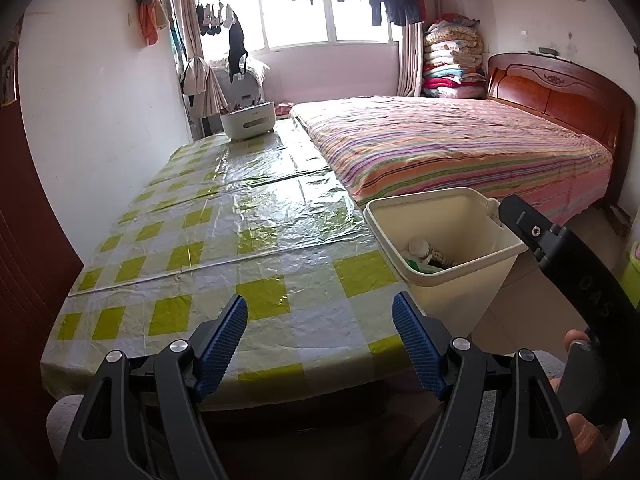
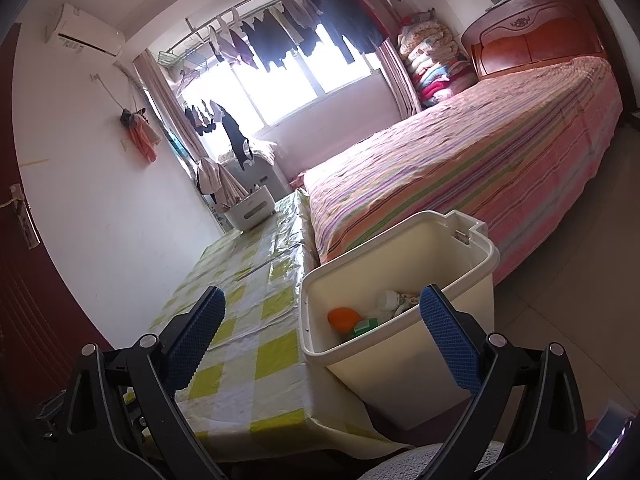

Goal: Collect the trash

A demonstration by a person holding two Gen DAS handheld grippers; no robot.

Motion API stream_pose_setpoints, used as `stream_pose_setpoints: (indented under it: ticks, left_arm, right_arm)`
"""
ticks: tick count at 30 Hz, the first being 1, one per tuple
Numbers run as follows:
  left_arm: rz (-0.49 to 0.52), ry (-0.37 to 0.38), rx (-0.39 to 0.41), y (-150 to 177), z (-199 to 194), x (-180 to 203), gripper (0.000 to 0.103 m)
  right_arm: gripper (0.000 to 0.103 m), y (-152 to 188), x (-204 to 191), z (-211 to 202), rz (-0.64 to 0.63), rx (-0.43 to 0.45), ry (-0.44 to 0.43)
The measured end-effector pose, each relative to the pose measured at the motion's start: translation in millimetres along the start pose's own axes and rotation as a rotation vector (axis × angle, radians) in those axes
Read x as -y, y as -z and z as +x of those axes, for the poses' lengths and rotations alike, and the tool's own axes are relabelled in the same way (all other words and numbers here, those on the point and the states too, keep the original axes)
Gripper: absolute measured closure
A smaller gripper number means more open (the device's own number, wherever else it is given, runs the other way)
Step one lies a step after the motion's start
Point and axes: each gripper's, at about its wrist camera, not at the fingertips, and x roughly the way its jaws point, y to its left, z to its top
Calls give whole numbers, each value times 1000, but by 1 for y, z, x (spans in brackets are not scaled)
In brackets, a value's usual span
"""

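Currently both grippers, left gripper [image 1: 320, 344] and right gripper [image 2: 322, 344], hover with jaws apart, empty. Trash bin [image 2: 400, 364] sits beside the desk [image 1: 248, 232], holding bottles.

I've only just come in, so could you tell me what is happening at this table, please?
A person is collecting trash with a gripper in each hand. The left gripper and the right gripper are both open and hold nothing. The cream bin stands beside the checked table and already holds an orange item, a green packet and a white bottle. Only a white container stands at the table's far end.
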Motion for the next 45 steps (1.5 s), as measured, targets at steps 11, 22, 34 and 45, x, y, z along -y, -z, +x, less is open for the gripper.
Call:
stream_pose_setpoints:
  ticks: [11,22,34,45]
  left_arm:
    - [-5,9,-13,0,10,-6,30]
    - [-45,38,-53,1,34,-25,30]
    - [-20,-28,-11,-11,47,-49,30]
    - [-48,-63,1,-28,58,-87,30]
  right_arm:
    - [7,4,-12,4,-37,-22,-4]
    - [7,11,-26,11,-79,-43,32]
    - [7,18,-51,39,-156,-104,65]
    - [7,23,-68,52,-191,-128,85]
